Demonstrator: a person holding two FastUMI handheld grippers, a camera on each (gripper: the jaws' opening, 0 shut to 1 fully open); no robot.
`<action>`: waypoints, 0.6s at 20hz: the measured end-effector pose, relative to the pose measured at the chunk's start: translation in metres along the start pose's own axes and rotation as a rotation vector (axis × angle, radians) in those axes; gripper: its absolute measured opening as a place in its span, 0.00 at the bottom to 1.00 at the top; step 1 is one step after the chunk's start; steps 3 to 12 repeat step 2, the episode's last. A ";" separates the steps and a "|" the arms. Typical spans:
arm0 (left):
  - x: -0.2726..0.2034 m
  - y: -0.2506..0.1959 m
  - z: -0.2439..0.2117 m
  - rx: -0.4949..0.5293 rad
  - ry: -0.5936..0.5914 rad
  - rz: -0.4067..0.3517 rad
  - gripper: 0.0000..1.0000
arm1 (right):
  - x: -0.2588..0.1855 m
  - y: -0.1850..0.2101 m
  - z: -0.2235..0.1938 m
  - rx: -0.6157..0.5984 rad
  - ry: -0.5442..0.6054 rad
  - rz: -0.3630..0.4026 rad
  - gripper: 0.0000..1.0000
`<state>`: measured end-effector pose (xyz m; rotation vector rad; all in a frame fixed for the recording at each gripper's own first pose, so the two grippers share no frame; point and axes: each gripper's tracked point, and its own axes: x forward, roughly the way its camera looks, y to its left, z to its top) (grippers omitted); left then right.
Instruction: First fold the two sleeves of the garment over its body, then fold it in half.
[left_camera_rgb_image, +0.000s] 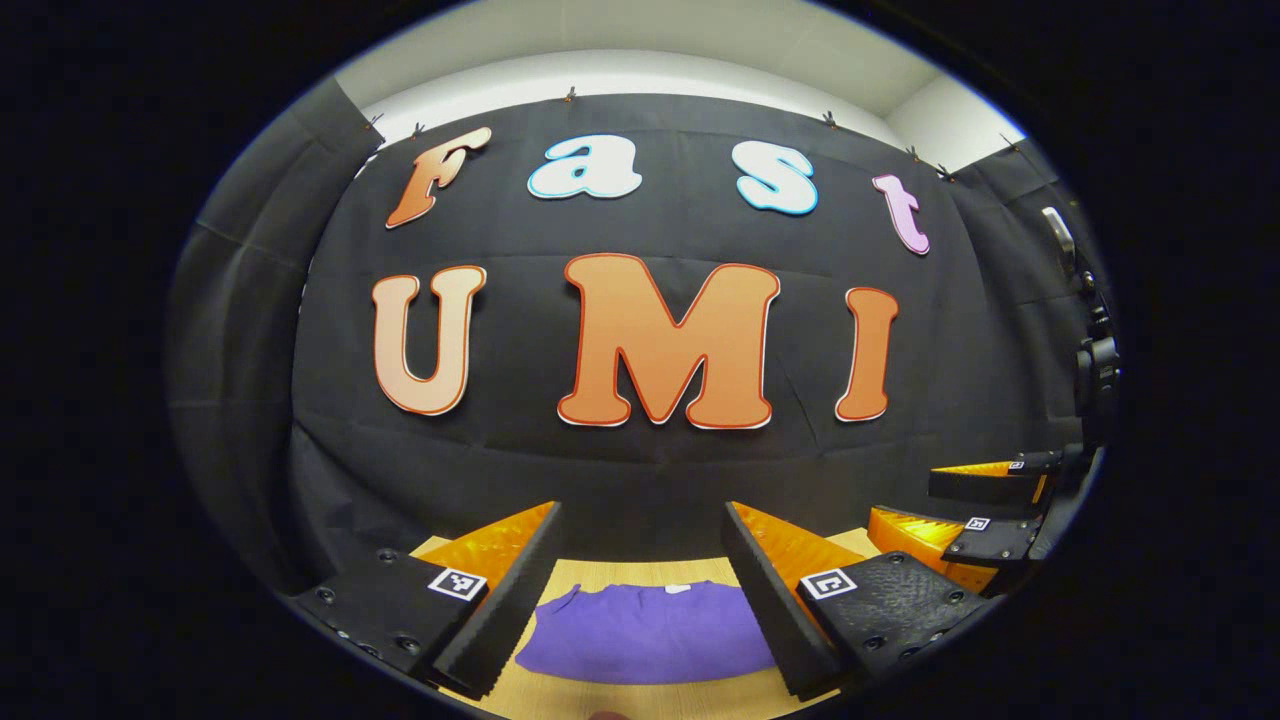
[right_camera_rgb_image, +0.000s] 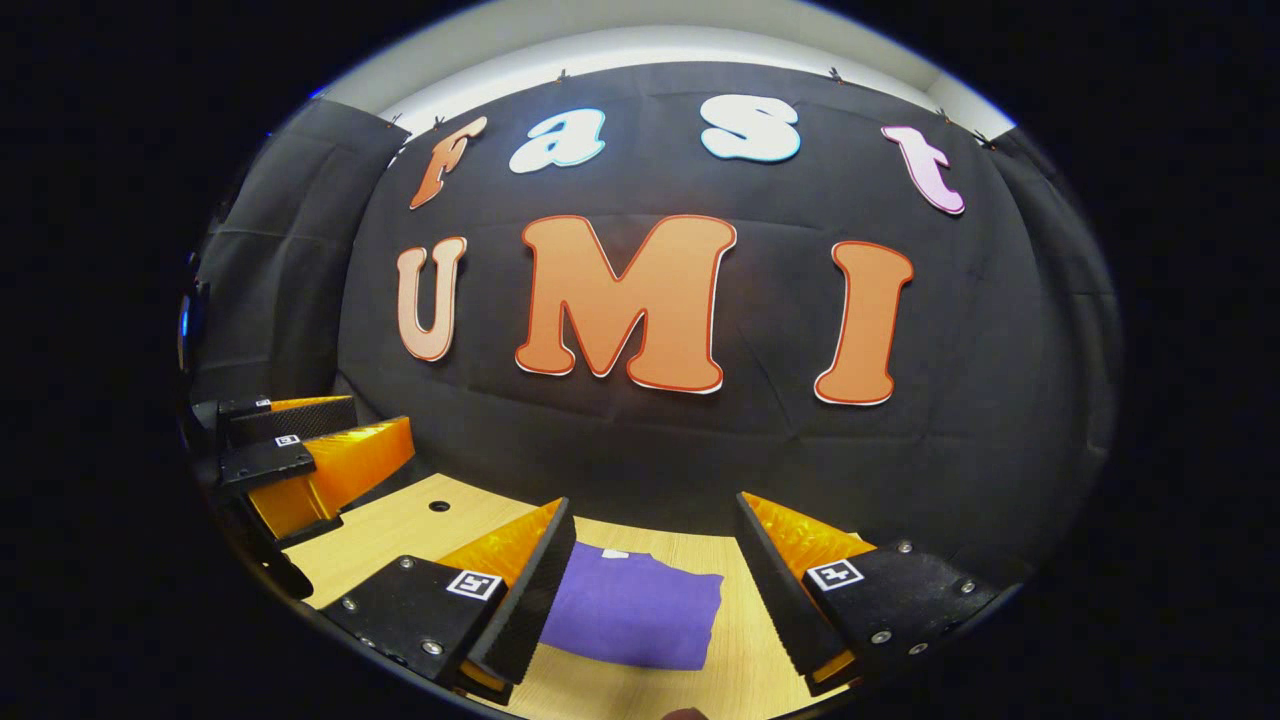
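Both grippers hover above the pale wooden table (right_camera_rgb_image: 400, 530), fingers spread apart and holding nothing: left gripper (left_camera_rgb_image: 640, 600), right gripper (right_camera_rgb_image: 655, 600). Between each pair of fingers lies the purple knit garment (left_camera_rgb_image: 645, 630), flat on the tabletop near its middle. It reads as a compact rectangle with no sleeve sticking out, so both sleeve folds and probably the halving look done; little seems left beyond withdrawal. Its fabric looks soft and matte, edges slightly rounded, a small white tag at its far edge. Ribbed finger pads (left_camera_rgb_image: 500, 600) face inward.
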<state>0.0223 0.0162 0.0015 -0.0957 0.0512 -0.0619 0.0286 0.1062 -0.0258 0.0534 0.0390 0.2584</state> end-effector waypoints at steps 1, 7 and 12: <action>-0.002 -0.001 -0.002 -0.003 0.001 0.002 0.98 | -0.002 0.000 0.000 -0.004 -0.007 0.000 0.95; -0.004 -0.001 0.000 0.004 -0.014 0.006 0.98 | -0.004 0.000 0.001 -0.003 -0.014 -0.002 0.95; -0.004 -0.001 0.000 0.004 -0.014 0.006 0.98 | -0.004 0.000 0.001 -0.003 -0.014 -0.002 0.95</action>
